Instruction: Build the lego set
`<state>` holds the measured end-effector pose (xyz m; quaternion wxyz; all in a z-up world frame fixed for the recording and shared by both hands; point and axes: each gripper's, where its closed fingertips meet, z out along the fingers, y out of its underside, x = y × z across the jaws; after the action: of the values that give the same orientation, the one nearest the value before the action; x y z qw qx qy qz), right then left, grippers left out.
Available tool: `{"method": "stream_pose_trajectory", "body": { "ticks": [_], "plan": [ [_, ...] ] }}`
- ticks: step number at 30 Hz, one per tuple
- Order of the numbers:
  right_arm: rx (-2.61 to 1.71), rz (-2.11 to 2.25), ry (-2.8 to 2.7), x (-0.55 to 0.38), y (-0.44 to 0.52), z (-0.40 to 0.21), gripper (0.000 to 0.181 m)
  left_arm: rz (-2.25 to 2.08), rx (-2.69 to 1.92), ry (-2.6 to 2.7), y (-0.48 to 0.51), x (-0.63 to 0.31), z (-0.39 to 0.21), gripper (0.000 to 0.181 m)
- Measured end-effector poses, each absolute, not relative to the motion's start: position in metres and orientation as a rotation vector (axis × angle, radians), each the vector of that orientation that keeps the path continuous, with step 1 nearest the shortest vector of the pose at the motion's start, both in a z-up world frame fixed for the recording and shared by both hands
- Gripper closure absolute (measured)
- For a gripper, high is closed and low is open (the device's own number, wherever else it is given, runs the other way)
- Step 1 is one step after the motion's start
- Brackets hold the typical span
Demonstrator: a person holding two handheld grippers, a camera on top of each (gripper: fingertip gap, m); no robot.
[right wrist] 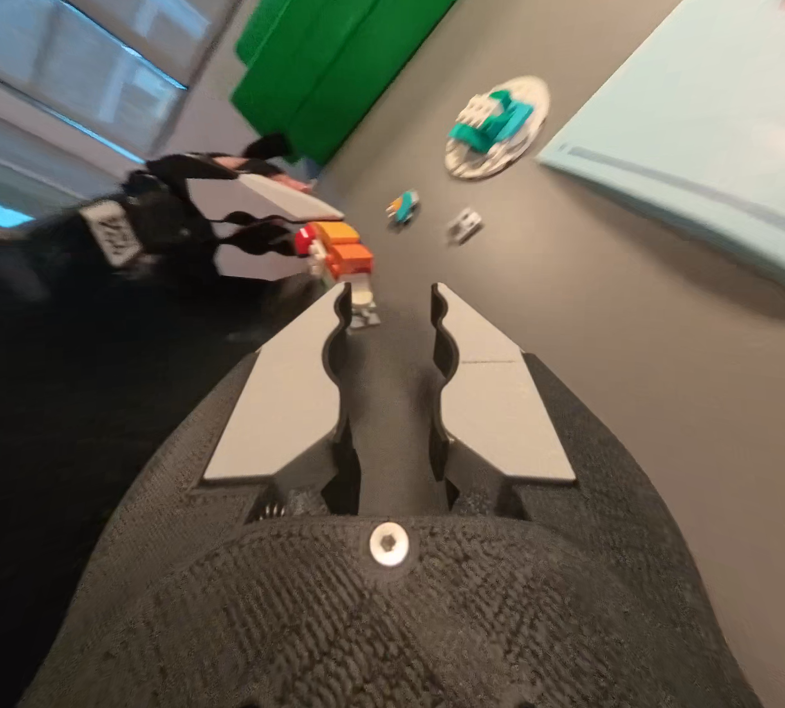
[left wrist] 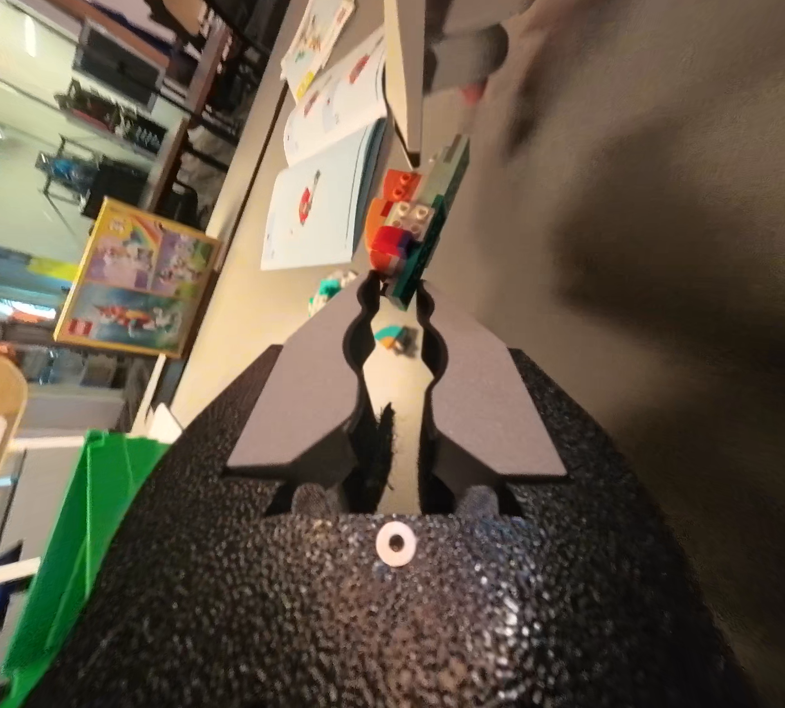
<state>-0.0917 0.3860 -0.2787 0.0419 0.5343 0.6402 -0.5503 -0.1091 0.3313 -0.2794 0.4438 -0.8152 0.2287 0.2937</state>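
Beige tabletop [left wrist: 238,330] in a shelf-lined room. Left gripper [left wrist: 397,284] pinching the orange-and-teal brick model [left wrist: 408,237], probably. Right gripper [right wrist: 388,288] spread, empty. Only left view shows the yellow set box [left wrist: 136,279]; only right shows the grey round plate [right wrist: 495,126].

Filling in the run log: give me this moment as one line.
left tool: shut on lego model | right tool: open, empty, beside model | loose pieces on table
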Motion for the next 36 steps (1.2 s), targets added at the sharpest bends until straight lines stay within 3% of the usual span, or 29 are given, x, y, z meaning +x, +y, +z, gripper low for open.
{"method": "stream_pose_trajectory", "body": {
  "ticks": [4, 10, 15, 23, 27, 32, 36],
  "plan": [
    [1.595, -1.699, 2.411, -0.110, 0.394, -0.281, 0.149, 0.666, -2.119, 0.361, 0.307, -0.121, -0.287, 0.167],
    [1.169, -1.504, 2.794, -0.119, 0.366, -0.300, 0.145, 0.597, -2.209, 0.130, 0.281, -0.134, -0.297, 0.167],
    [1.025, -1.343, 2.870, -0.130, 0.368, -0.316, 0.134, 0.585, -2.218, 0.079, 0.273, -0.136, -0.298, 0.167],
    [0.934, -1.356, 2.819, -0.132, 0.366, -0.314, 0.136, 0.558, -2.168, -0.009, 0.275, -0.140, -0.293, 0.167],
    [0.951, -1.413, 2.788, -0.129, 0.366, -0.309, 0.137, 0.451, -1.876, -0.089, 0.291, -0.137, -0.249, 0.167],
    [1.013, -1.533, 2.720, -0.128, 0.367, -0.299, 0.139, -0.266, -1.229, -0.123, 0.294, -0.100, -0.145, 0.167],
    [0.996, -1.487, 2.778, -0.127, 0.365, -0.307, 0.137, -0.660, -0.894, -0.153, 0.272, -0.101, -0.107, 0.167]
  ]
}}
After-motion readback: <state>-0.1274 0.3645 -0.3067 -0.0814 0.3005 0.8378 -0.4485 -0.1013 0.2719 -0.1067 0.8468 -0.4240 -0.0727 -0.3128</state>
